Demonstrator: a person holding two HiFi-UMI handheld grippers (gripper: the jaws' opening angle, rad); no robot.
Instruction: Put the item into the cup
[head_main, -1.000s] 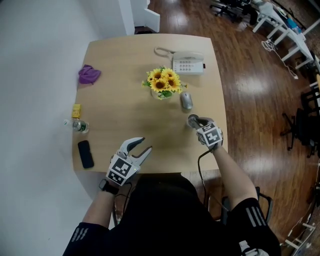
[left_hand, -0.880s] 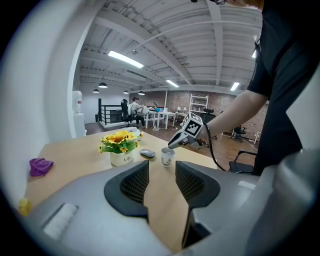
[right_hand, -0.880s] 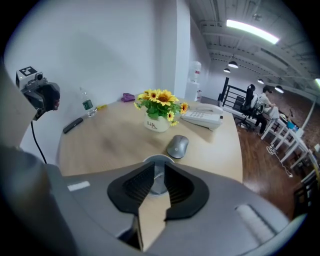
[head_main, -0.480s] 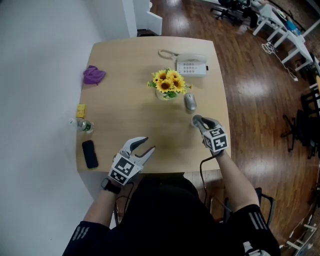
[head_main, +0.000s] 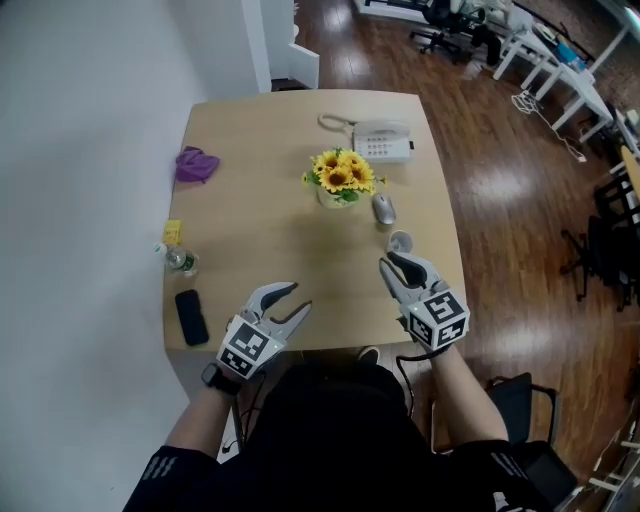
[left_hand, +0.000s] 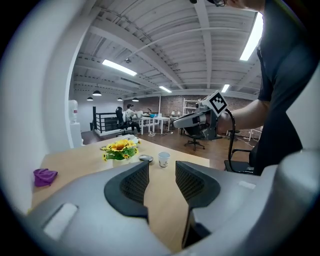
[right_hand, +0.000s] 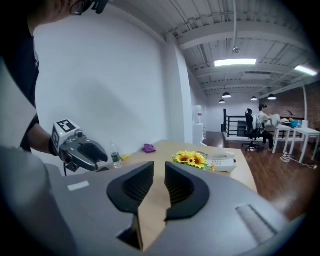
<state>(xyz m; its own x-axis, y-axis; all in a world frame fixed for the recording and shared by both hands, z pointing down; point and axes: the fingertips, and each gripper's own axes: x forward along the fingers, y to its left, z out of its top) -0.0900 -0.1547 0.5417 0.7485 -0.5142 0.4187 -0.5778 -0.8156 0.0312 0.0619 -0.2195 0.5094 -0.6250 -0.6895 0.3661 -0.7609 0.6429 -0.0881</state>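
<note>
Head view: a wooden bench (head_main: 260, 230) is seen from above, with both grippers held over its near edge. The left gripper (head_main: 291, 300) is held with its fingers spread wide and empty. In the left gripper view only bare bench top is seen between them, with the cup (head_main: 400, 241) far beyond. The right gripper (head_main: 390, 262) is held with its fingers narrowly parted, and nothing is pinched. The cup is stood upright near the bench's right edge, just beyond the right gripper's fingers and apart from them. A mouse (head_main: 383, 209) is laid just behind the cup. A pot of sunflowers (head_main: 343, 175) and a telephone (head_main: 382, 146) are set farther back. Along the left edge a purple cloth (head_main: 196, 165), a yellow packet (head_main: 173, 232), a bottle (head_main: 180, 260) and a black phone (head_main: 190, 316) are placed.
</note>
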